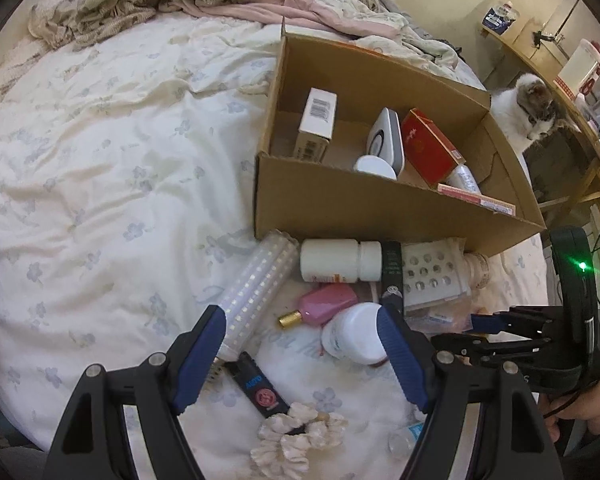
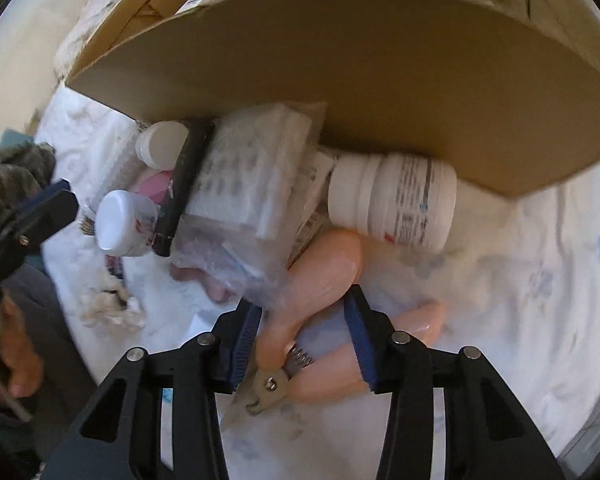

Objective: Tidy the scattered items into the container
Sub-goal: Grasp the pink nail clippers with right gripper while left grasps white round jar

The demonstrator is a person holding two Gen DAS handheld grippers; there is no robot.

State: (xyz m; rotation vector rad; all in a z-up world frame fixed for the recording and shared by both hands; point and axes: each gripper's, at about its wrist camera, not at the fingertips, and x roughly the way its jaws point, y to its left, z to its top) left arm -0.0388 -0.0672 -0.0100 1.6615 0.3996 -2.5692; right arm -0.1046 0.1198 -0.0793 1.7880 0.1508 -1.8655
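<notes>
**A:** Right wrist view, nearest first: what do we see between the fingers of the right gripper point(image 2: 303, 342)?

**B:** We see peach-handled clippers point(image 2: 312, 280) with a metal head and spring, lying on the bed sheet point(image 2: 520, 300). The fingers stand apart on either side of one handle; no pad clearly presses it, so we judge this a grasp being set up, not made. The handle is the widest and firmest part, hence the straddle.

**A:** And just beyond?

**B:** We note a clear plastic packet point(image 2: 252, 184) overlapping the clippers, then a white pill bottle point(image 2: 396, 200) on its side against the wall of the cardboard box point(image 2: 340, 60).

**A:** Left wrist view?

**B:** We find the left gripper point(image 1: 300, 356) hovering with fingers wide apart and empty above a white jar point(image 1: 352, 336), a pink perfume bottle point(image 1: 324, 310) and a black lighter point(image 1: 258, 390). Farther off, the box already holds several cartons. We judge that the clutter huddles by its near wall because the bedding sags there.
</notes>
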